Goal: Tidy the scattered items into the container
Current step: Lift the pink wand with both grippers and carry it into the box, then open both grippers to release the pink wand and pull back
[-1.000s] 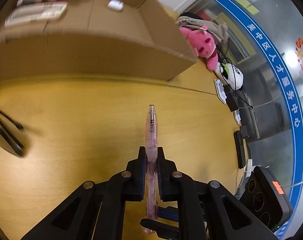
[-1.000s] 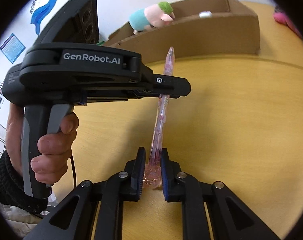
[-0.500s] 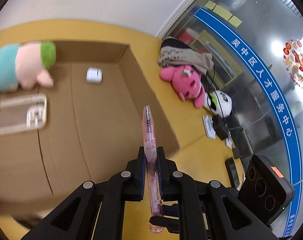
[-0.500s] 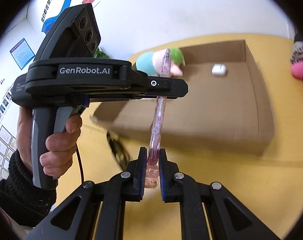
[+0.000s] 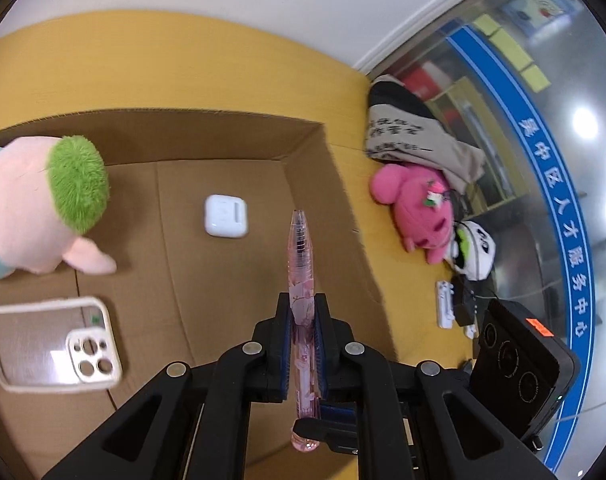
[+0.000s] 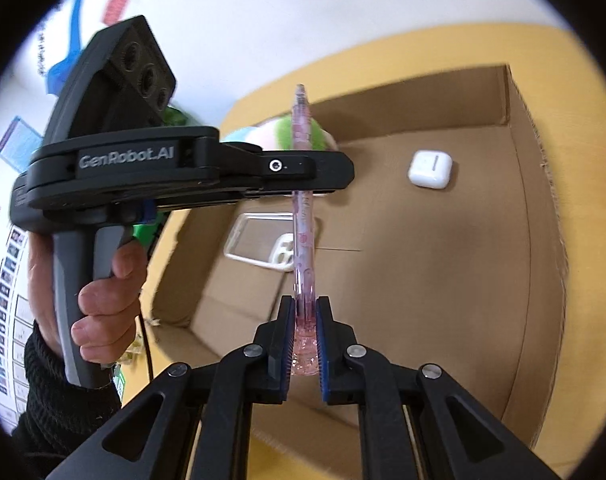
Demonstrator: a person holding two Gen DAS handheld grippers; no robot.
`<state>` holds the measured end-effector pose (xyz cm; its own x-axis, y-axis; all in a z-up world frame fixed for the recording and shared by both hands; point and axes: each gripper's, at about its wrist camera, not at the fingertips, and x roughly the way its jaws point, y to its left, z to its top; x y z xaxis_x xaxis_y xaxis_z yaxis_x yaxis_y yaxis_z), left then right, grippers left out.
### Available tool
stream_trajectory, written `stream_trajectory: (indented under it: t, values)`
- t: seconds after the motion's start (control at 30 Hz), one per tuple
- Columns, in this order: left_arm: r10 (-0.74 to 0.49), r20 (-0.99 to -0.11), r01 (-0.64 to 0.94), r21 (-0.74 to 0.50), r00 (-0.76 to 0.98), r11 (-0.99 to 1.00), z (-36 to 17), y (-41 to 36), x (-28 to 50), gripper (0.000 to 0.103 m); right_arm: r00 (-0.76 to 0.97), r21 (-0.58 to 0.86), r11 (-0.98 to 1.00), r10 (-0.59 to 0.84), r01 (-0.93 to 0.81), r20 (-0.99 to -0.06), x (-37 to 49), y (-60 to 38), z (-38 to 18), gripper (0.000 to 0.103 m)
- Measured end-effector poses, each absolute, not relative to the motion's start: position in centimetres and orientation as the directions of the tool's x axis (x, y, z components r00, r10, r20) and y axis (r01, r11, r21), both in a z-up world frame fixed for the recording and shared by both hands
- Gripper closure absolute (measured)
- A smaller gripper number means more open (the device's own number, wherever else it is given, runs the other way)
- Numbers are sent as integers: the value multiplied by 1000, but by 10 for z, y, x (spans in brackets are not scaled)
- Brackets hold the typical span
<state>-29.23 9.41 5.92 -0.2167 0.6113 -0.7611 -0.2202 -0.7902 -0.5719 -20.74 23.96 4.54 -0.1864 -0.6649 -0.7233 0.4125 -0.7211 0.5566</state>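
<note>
Two hand-held grippers (image 5: 303,316) (image 6: 303,320) clamped on pink pen (image 5: 300,256)

Yellow table (image 5: 207,64) under cardboard box (image 5: 231,140), plush toys (image 5: 421,212)

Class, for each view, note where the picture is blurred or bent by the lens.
Left wrist view: the phone case and plush toy smear at the left edge, and the box walls bow. Right wrist view: the pink pen stays sharp; wall posters blur.
</note>
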Motion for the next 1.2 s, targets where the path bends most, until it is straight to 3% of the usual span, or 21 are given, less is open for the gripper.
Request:
stream_trajectory:
  t: [0.33,0.77,0.87,0.9,0.93,0.97,1.03,1.1,1.2]
  values:
    - [595,-799,-121,-584,-94,-803,-18,96,-328,94,-45,554,-778,-591,297,-806,-249,228,-21,93]
    - [549,-832,-82,-544,-74,-835,-45,92,-332,91,-21,531,-809,-553,252,-833,-248,212,-47,93]
    - [546,-834,-79,-541,-83,-838,-41,93,-331,79,-36,525,-817,-548,240,-836,-246,212,-48,93]
    - [546,-832,-77,-541,-94,-837,-38,91,-329,65,-47,514,-824,-538,240,-841,-245,213,-47,93]
    - [542,-833,-76,-536,-112,-841,-34,90,-327,52,-52,510,-826,-535,241,-843,-243,213,-46,88]
    - [537,-833,-80,-531,-130,-843,-29,85,-325,49,-52,511,-823,-538,248,-841,-241,213,-44,77]
    - [540,-827,-99,-531,-157,-841,-19,82,-321,47,-75,502,-822,-537,269,-840,-235,214,-37,63]
    - [537,-821,-116,-525,-193,-843,-4,74,-310,47,-114,489,-829,-532,274,-839,-228,219,-28,58]
    - [495,-819,-171,-464,-290,-869,28,61,-285,37,-245,410,-863,-483,296,-841,-205,229,-5,46]
